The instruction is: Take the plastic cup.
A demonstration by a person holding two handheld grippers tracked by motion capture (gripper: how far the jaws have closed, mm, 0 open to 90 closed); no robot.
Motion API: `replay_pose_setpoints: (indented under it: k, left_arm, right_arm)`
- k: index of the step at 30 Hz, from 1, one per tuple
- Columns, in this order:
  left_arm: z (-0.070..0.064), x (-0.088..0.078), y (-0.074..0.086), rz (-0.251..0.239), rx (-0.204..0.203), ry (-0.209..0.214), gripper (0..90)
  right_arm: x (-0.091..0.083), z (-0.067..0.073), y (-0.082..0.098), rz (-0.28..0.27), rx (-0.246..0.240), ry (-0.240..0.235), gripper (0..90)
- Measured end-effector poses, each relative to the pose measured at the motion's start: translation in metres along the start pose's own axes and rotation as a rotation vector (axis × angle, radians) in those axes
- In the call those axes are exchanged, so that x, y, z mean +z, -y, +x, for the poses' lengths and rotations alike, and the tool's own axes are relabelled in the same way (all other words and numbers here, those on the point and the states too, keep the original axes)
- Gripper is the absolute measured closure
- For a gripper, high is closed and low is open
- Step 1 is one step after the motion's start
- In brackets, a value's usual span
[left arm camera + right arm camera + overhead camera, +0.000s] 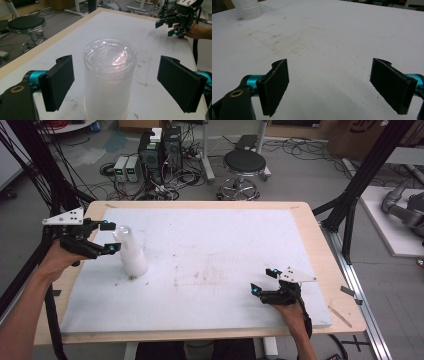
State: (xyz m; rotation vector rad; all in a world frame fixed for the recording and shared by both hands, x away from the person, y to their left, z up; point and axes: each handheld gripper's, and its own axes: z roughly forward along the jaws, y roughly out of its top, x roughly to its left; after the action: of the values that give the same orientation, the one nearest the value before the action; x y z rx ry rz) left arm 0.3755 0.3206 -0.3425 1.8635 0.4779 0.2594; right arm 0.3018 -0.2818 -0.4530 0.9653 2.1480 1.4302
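Observation:
A tall stack of translucent plastic cups [131, 252] stands upside down on the left part of the white table top [215, 240]. My left gripper [111, 237] is raised at the stack's upper end, coming in from the left. In the left gripper view the stack [110, 75] rises between the two black pads [60, 82], with a gap on each side, so my left gripper [120, 83] is open. My right gripper [263, 281] rests low near the front right of the table, open with nothing between its jaws [332, 85]. From there the stack [247, 8] shows far off.
Brown stains [200, 275] mark the table's middle. The wooden border [320, 245] frames the white top. Beyond the far edge are a black stool [244, 165], computer boxes [160, 152] and cables on the floor. Black frame posts [360, 180] stand at both sides.

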Motion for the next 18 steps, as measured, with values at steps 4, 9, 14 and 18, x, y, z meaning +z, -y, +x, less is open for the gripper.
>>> replay_pose_setpoints:
  k: [4, 9, 14, 18]
  left_arm:
    - [0.003, 0.011, -0.001, 0.012, 0.004, 0.014, 14.1]
    - [0.004, 0.019, 0.001, 0.03, -0.004, 0.015, 14.1]
    - [0.005, 0.023, 0.001, 0.045, 0.002, 0.014, 14.2]
    - [0.005, 0.027, 0.002, 0.064, 0.001, 0.012, 14.2]
  right_arm:
    - [0.0, 0.0, 0.0, 0.001, 0.001, -0.001, 15.2]
    - [0.0, 0.0, 0.0, -0.002, -0.001, -0.002, 15.2]
    - [0.0, -0.001, 0.0, -0.002, -0.002, -0.003, 15.2]
    - [0.0, -0.001, 0.0, -0.004, -0.004, -0.002, 15.2]
